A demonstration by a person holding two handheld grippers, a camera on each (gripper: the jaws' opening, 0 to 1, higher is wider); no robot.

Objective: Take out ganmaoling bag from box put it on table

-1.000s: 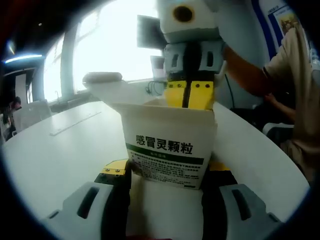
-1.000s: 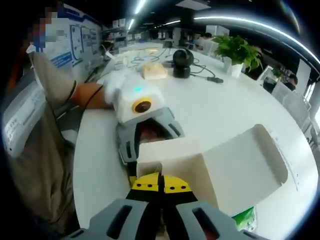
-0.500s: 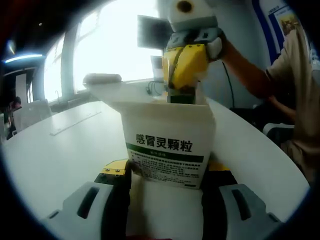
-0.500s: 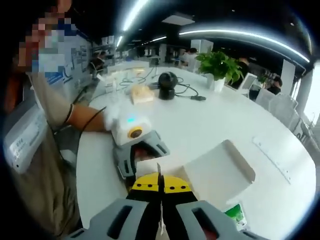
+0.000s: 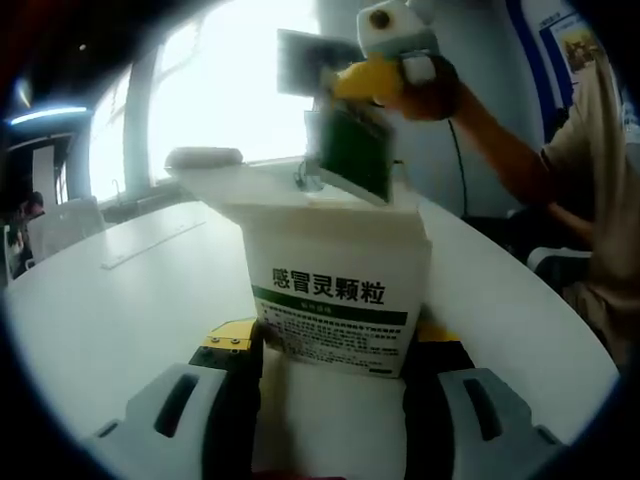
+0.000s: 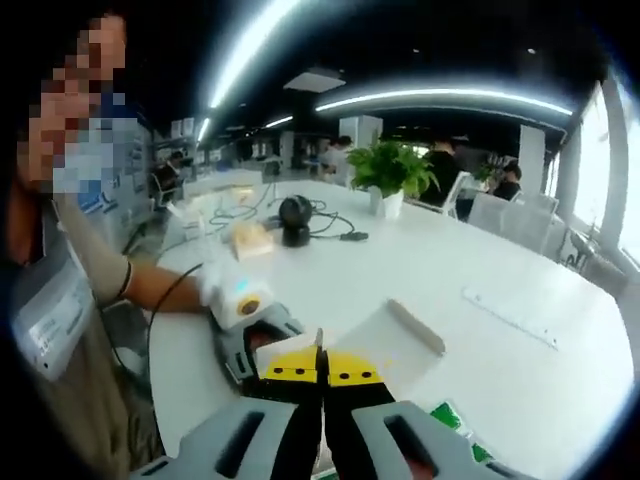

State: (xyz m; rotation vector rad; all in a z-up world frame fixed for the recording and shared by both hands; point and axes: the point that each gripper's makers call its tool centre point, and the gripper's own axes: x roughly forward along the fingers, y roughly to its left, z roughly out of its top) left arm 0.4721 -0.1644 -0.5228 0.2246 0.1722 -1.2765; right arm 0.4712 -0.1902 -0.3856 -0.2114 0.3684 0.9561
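Ganmaoling bag (image 5: 354,152), a flat green sachet, hangs clear above the open top of the white box (image 5: 335,292), pinched at its upper edge by the right gripper (image 5: 372,80), whose yellow jaws are closed flat on it. In the left gripper view the bag slopes down and away from those jaws, its long axis tilted rather than vertical, and its lower edge sits just above the box rim without touching. In the right gripper view the same jaws (image 6: 322,368) press together with the bag's thin edge (image 6: 318,343) standing between them. The left gripper (image 5: 330,352) clamps the box from both sides near its base, holding it upright on the white table (image 5: 120,300); its gloved hand (image 6: 222,284) shows in the right gripper view, beyond the open box flap (image 6: 395,340). The extraction appears done; what probably remains is a sideways carry past the box and a lowering onto bare table, work for the right gripper alone, since it already carries the bag.
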